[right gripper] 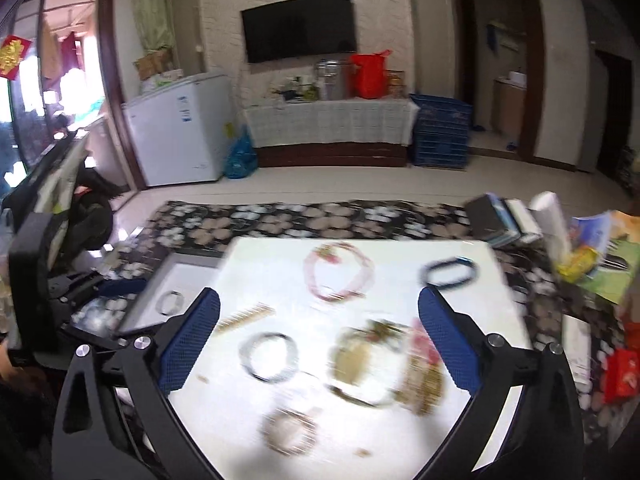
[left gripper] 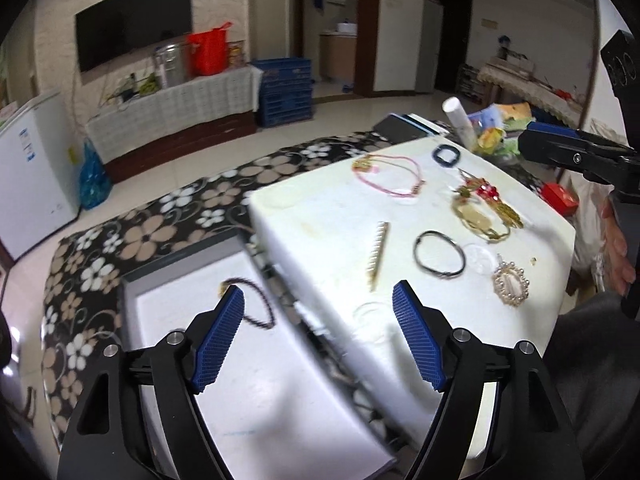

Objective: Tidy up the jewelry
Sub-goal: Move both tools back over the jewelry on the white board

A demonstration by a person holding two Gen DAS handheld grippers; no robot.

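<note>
Your left gripper [left gripper: 318, 308] gapes wide and empty over the seam between tray [left gripper: 132, 304] and white board [left gripper: 304, 208]; the gold bar clip [left gripper: 378, 254] lies ahead, lengthwise. Your right gripper [right gripper: 318, 326], equally open, holds nothing.

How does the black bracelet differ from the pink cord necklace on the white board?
The black bracelet is a small, dark, nearly round loop; the pink necklace is a wider, looser loop. The bracelet looks plain, while the necklace carries a gold charm at one end. The bracelet lies nearer the left gripper, the necklace farther back. Both lie flat and untouched on the white board.
</note>
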